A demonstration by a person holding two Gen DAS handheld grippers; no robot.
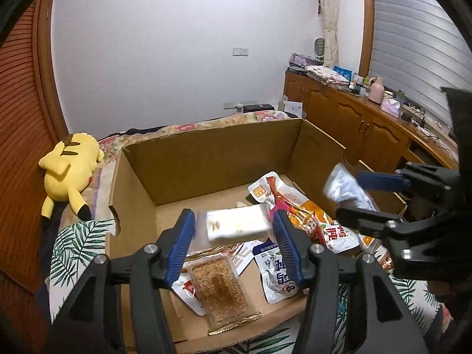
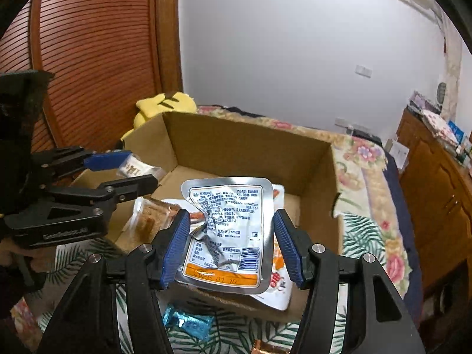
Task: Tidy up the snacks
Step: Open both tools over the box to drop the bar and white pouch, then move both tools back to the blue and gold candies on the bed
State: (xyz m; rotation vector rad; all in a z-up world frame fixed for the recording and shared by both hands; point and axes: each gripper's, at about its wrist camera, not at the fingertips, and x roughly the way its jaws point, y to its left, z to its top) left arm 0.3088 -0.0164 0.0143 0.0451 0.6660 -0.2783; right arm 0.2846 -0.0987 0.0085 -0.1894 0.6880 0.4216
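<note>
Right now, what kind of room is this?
Probably a bedroom: a bed with a flowery cover, a yellow plush toy lying on it, and wooden cabinets along the wall under a window.

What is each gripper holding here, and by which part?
The right gripper clamps the silver pouch across its side edges. A white packet lies between the pads of the left gripper; whether they press it cannot be told.

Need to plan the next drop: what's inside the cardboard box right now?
Inside the cardboard box lie a brown crumbly bar in clear wrap, white printed pouches and an orange-and-white pack. The packs overlap, so anything beneath them is hidden.
</note>
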